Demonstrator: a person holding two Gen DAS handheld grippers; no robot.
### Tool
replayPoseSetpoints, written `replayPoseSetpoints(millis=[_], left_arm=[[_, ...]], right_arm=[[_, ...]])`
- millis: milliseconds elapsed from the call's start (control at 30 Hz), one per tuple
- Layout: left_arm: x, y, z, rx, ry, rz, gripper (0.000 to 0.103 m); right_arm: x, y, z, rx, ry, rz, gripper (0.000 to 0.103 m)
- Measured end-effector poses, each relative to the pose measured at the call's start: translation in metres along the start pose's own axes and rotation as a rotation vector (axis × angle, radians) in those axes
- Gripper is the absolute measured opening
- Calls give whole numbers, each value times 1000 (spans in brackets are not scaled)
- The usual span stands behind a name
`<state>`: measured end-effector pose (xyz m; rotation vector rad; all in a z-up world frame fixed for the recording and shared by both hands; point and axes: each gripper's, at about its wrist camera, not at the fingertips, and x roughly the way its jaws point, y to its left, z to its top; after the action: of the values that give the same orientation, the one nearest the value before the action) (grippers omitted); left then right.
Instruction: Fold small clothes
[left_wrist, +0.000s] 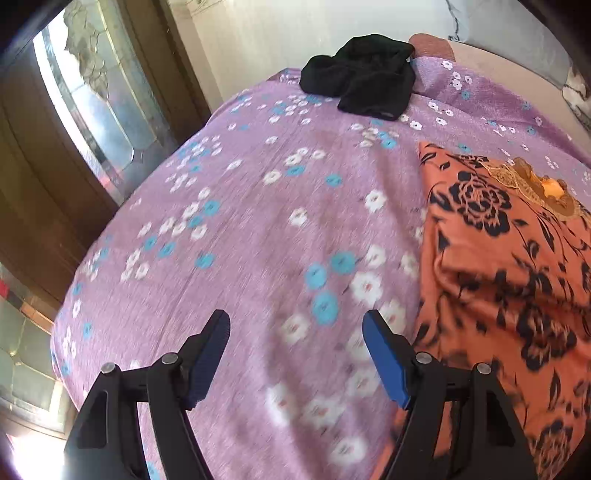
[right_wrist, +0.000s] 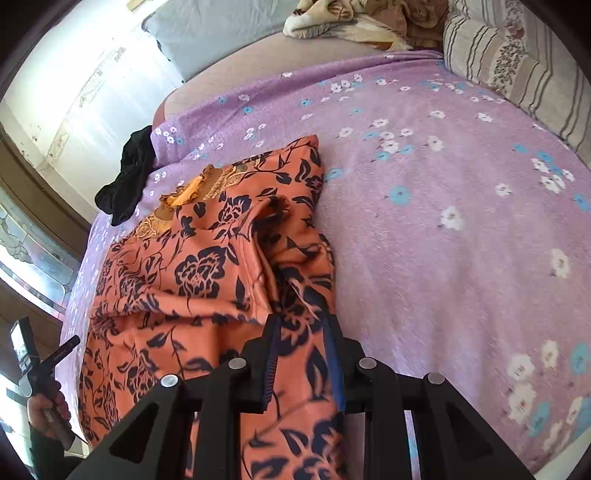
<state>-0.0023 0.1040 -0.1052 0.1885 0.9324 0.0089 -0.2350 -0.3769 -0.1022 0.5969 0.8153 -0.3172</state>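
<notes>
Right tongs (right_wrist: 301, 328) clamped on orange garment (right_wrist: 207, 258) (floral); left tongs (left_wrist: 295, 325) apart, empty.

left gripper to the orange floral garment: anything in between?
Nothing visible. The left gripper is open over bare purple bedsheet, with the orange floral garment just to its right. The black garment lies far off at the bed's edge. The right gripper is shut on the orange fabric.
</notes>
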Motion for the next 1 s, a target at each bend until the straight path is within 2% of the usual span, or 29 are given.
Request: replayPoseSetpoints(millis=[33, 133, 200, 233, 267, 300, 433, 467, 633, 700, 733, 833, 867, 900, 933, 967, 1000], left_arm=[[-4, 11, -6, -38, 13, -30, 75], [-19, 36, -35, -119, 62, -181, 75], [-27, 47, -59, -146, 102, -260, 75], [-32, 50, -70, -148, 114, -294, 70], [-37, 51, -80, -144, 124, -334, 56], [-41, 49, -90, -144, 138, -365, 50], [-47, 43, -116, -157, 221, -464, 9], [-49, 40, -120, -149, 230, -472, 8], [-62, 25, -127, -104, 251, -479, 11], [-59, 18, -126, -92, 290, -486, 38], [-54, 16, -125, -85, 313, -497, 61], [-49, 5, -126, -41, 344, -491, 62], [-49, 1, -126, -24, 344, -477, 61], [-50, -1, -126, -15, 339, -464, 55], [-49, -3, -124, -8, 333, -448, 28], [-50, -2, -123, -4, 333, -448, 10], [-50, -1, -122, -13, 337, -480, 9]], right_arm=[[-5, -3, -4, 6, 4, 3, 27], [-19, -15, -9, 35, 23, 32, 27], [-26, -23, -15, 56, 46, 60, 33], [-28, -27, -19, 71, 63, 67, 44], [-30, -29, -23, 91, 67, 73, 65], [-33, -31, -28, 111, 64, 83, 71], [-39, -45, -50, 150, 145, 157, 72], [-38, -47, -55, 148, 179, 151, 71], [-36, -47, -82, 169, 395, 180, 71], [-33, -46, -92, 185, 444, 190, 71], [-30, -46, -96, 198, 452, 192, 71], [-8, -41, -112, 193, 513, 141, 71], [-1, -40, -118, 206, 543, 160, 70], [6, -37, -124, 225, 568, 199, 67], [8, -32, -127, 228, 575, 232, 52], [5, -25, -126, 197, 572, 221, 45], [-1, -17, -125, 143, 569, 202, 42]])
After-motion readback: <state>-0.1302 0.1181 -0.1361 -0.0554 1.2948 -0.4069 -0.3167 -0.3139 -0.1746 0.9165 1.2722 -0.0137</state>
